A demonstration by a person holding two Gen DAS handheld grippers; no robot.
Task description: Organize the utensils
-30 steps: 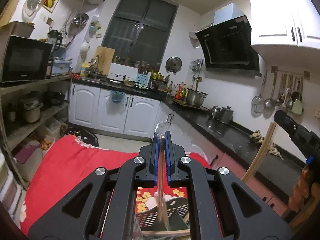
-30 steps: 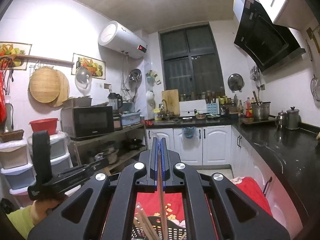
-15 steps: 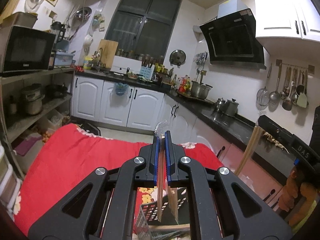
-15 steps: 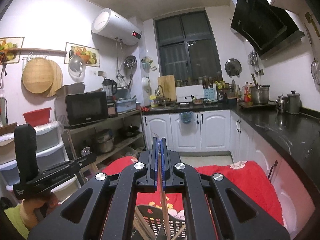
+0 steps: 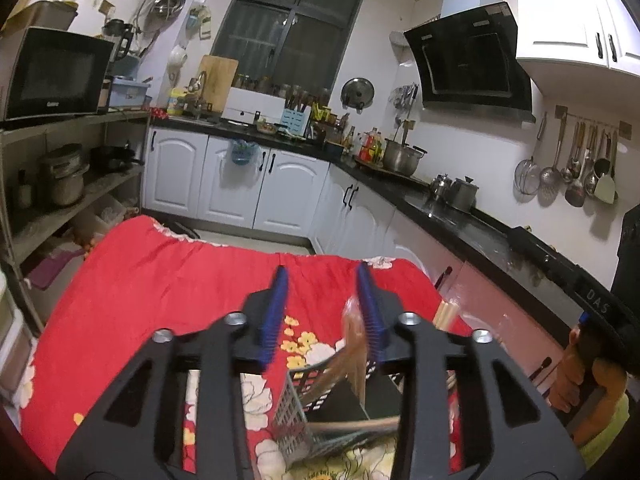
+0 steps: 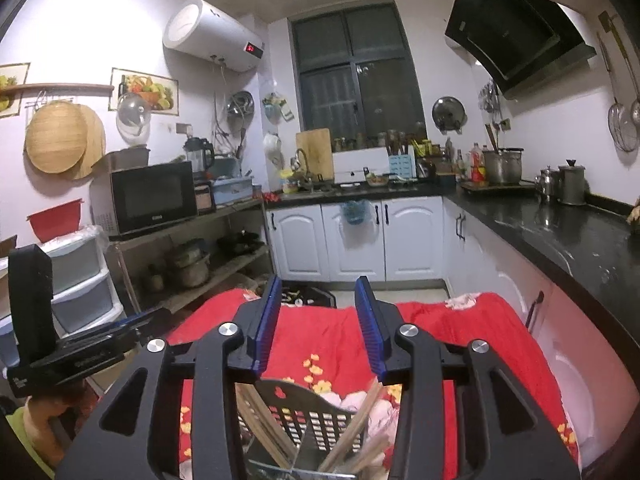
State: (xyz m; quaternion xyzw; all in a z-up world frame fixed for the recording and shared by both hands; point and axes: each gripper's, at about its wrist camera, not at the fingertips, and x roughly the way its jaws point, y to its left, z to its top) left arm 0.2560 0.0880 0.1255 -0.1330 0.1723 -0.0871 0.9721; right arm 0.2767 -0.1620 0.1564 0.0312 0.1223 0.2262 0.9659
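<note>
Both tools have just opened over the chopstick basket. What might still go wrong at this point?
1. In the left wrist view, the left tool is open, but a blurred chopstick sits against its right finger and may drag out on retreat.
2. Chopsticks lean crossed in the black basket; the right tool could snag them.

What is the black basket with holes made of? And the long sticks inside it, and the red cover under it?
Basket: looks like moulded black plastic, matte, with neat rows of slots. Sticks: probably wood or bamboo chopsticks, pale brown and dull, though blurred. Red cover: cloth, since it wrinkles and drapes and has printed flowers.
</note>
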